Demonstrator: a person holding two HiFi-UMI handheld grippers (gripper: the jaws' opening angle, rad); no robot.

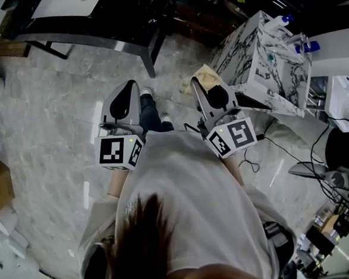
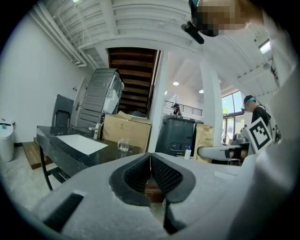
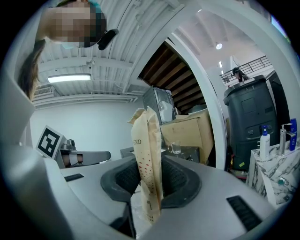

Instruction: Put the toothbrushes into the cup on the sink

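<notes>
Presently pinching a tan paper packet (image 3: 146, 140), perhaps the toothbrushes' wrapper, upright in the right gripper (image 3: 149, 185) for carrying to the marbled sink unit (image 1: 258, 61), well apart. Holding the left gripper (image 2: 151, 176) pressed together, empty, in reserve.

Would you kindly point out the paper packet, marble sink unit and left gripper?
paper packet (image 3: 146, 161), right gripper view, its printed side.
marble sink unit (image 1: 248, 68), head view, its side wall.
left gripper (image 2: 150, 161), left gripper view, between its fingertips.
</notes>
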